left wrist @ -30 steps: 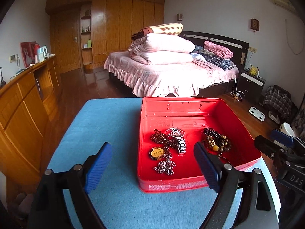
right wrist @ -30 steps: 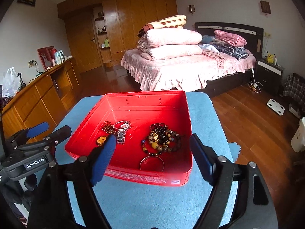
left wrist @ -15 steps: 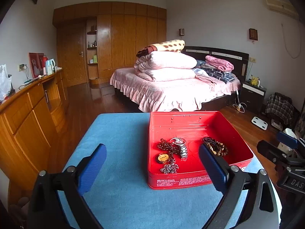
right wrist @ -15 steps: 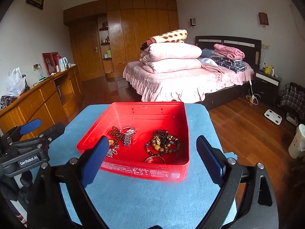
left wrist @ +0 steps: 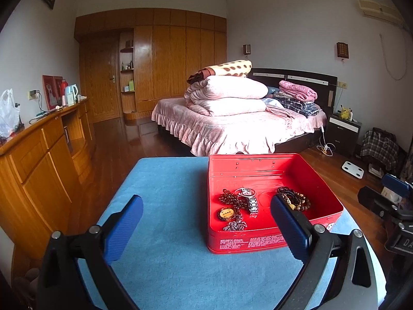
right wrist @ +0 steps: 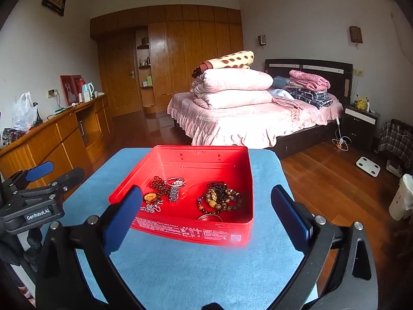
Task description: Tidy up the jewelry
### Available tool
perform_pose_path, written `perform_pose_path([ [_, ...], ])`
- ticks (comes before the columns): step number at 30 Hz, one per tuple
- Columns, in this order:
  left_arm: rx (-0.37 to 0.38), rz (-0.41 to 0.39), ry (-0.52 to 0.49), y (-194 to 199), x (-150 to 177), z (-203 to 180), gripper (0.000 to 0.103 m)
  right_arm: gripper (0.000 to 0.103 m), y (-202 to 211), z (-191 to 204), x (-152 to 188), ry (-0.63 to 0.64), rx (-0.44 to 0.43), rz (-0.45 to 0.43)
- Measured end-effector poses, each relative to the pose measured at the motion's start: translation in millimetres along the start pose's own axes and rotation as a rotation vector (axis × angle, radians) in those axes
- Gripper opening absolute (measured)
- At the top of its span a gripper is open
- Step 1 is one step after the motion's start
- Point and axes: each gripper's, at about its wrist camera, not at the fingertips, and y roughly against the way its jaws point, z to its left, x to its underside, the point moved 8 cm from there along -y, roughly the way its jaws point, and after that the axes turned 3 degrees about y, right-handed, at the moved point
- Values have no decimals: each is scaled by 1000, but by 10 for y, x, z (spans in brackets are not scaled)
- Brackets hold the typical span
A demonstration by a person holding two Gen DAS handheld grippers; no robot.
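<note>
An open red tin sits on a table covered in blue cloth. Inside lie a silver watch, a dark red bead string, a round amber pendant, a silver chain, a heap of bead bracelets and a thin bangle. My left gripper stands open in front of the tin's left corner, holding nothing. My right gripper hangs before the tin's front wall; its jaws are opening and nothing is between them.
A wooden sideboard runs along the left of the table. Behind the table are dark wood floor and a bed with folded bedding. A white scale and a white bin are on the floor to the right.
Both grippers have drawn back from the tin and tipped up, so it looks smaller and farther. Both pairs of jaws have spread wider. The jewelry has not moved.
</note>
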Motion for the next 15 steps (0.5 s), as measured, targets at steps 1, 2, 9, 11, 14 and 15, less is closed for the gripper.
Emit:
perform_pose_path([
  [1,0,-1,-1,6,5,-4,97,97,10,-3,8,1,0,-1],
  [2,0,-2,-1,14,11,-1,97,97,14,-1,8,1,-1,-1],
  [9,0,-17,-8,59,-2,-7,97,97,28,-2,-1,-10,-1,-4],
  [11,1,-23,-8,70,-13,-10,97,97,47,10,-7,-7,1,-7],
  [14,2,-28,-6,86,-27,3,97,97,62,21,-20,-4,0,-11],
  [15,3,-30,-6,90,-30,3,97,97,59,20,-22,-3,-3,-12],
])
